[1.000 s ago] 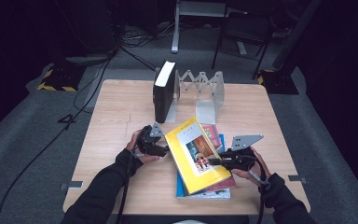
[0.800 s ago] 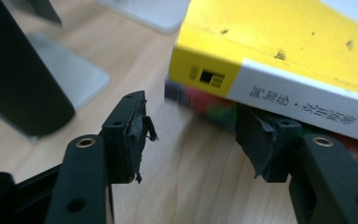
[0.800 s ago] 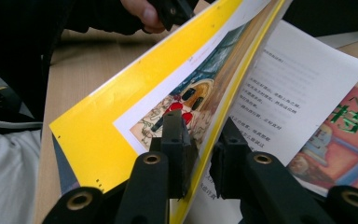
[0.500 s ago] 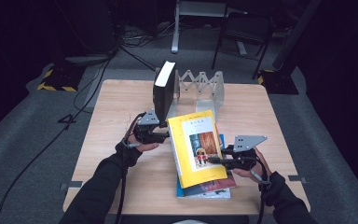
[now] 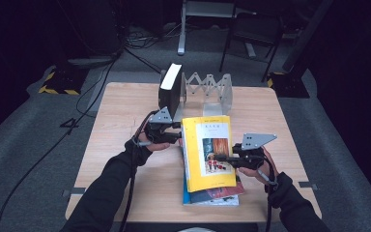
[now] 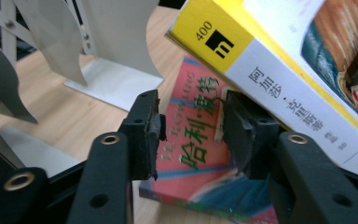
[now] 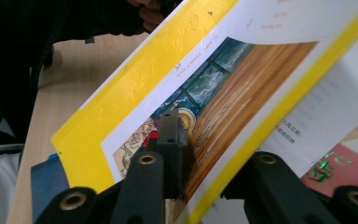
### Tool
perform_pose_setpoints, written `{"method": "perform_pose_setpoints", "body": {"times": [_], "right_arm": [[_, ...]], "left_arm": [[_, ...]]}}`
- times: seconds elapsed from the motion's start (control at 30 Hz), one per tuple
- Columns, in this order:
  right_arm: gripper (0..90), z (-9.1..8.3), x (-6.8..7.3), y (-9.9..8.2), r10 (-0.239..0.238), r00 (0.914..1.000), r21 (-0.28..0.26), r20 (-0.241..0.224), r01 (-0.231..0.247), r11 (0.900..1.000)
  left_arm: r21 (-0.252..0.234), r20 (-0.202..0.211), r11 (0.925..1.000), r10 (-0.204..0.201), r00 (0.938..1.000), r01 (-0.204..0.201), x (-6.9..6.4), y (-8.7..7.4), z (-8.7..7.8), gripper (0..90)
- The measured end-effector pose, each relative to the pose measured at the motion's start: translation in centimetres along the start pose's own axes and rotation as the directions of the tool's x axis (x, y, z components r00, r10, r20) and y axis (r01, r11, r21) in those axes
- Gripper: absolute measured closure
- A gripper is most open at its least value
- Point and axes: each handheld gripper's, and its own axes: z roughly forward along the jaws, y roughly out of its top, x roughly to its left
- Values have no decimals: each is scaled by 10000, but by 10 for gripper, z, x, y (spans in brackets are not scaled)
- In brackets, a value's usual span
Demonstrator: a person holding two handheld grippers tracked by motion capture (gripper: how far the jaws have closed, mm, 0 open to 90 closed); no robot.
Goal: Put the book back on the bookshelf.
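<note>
The right gripper (image 5: 221, 158) pinches the front cover of the yellow book (image 5: 207, 152), one jaw on its picture and the other beneath. The book tilts above a red book (image 6: 200, 154). The left gripper (image 5: 178, 136) has just been closing; its jaws stand apart, one pad (image 6: 235, 126) touching the yellow book's spine, nothing clamped between.

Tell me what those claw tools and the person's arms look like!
Each tool is black. The left gripper and the right gripper both carry a grey three-cornered plate on top, and a dark cable trails back from each. Close up, the left gripper's two blocky black jaws show brass-coloured rivets and rough dark pads. The person wears black long sleeves.
</note>
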Motion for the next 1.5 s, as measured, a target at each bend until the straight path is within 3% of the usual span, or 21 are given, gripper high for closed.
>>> {"method": "perform_pose_setpoints", "body": {"times": [0.13, 0.2, 0.3, 0.4, 0.6, 0.7, 0.77, 0.9, 1.0, 1.27, 1.5], "right_arm": [[810, -2, 1, 7, -478, 9948, -412, 901, 517, 9978], [834, -3, 3, 10, -688, 9865, -664, 1488, 794, 9946], [847, -5, 9, 9, -1018, 9750, -827, 1973, 1201, 9893], [852, -8, 17, 5, -1197, 9690, -921, 2159, 1423, 9855], [850, -15, 31, 1, -1533, 9581, -915, 2418, 1798, 9794], [851, -19, 36, -3, -1631, 9575, -914, 2377, 1892, 9777], [851, -20, 39, -3, -1761, 9541, -892, 2424, 2026, 9752], [851, -21, 45, -4, -1995, 9462, -767, 2547, 2254, 9712], [851, -21, 46, -4, -2017, 9446, -781, 2588, 2286, 9704], [849, -22, 49, -5, -2145, 9395, -707, 2672, 2411, 9679], [849, -22, 50, -6, -2130, 9391, -743, 2697, 2408, 9677]], "left_arm": [[-336, -80, 9992, 232, 9997, -235, 0, 24, -7, 642], [-542, -87, 9978, 381, 9992, -385, -2, 35, -12, 645], [-694, -170, 9953, 661, 9977, -671, -9, 41, -17, 644], [-907, -231, 9938, 631, 9977, -650, -18, 37, -21, 606], [-823, -309, 9938, 727, 9969, -750, -32, 21, -23, 537], [-591, -220, 9950, 793, 9966, -805, -42, 10, -20, 499], [-411, -112, 9972, 625, 9980, -629, -48, 1, -19, 481], [492, -456, 9949, 901, 9949, -878, -61, -15, -17, 435], [662, -472, 9956, 699, 9964, -667, -67, -23, -18, 433], [1825, -355, 9805, 809, 9961, -731, -78, -46, -13, 381], [2066, 47, 9778, 354, 9994, -356, -86, -60, -11, 318]]}}
